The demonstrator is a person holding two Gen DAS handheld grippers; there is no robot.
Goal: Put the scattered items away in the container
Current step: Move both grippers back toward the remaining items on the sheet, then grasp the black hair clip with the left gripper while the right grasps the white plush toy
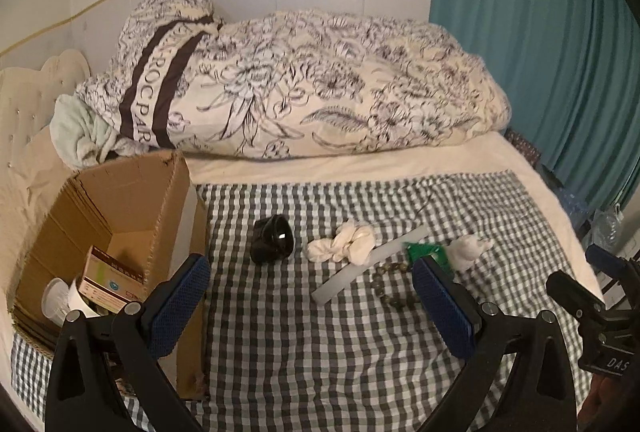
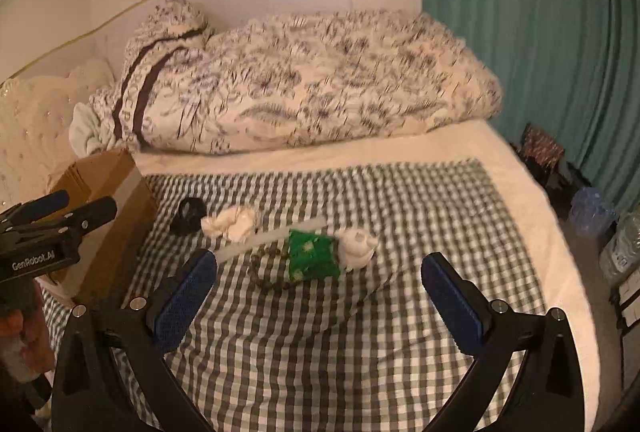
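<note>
Bed (image 1: 360, 156) under checked cloth (image 1: 320, 332)

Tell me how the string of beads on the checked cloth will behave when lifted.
The string of beads lies in a loose curl, so it is probably floppy and will dangle. The small round beads look slippery and may slide out of the tongs.

Box (image 1: 120, 216) is plain matt corrugated cardboard with rough torn edges. Checked cloth (image 1: 320, 352) looks like soft woven cotton. The black cup (image 1: 273, 239) is glossy, the white scrunchie (image 1: 344, 244) crinkly fabric, the ruler (image 1: 368, 264) frosted plastic, and the beads (image 1: 390, 286) have a dull sheen.
</note>
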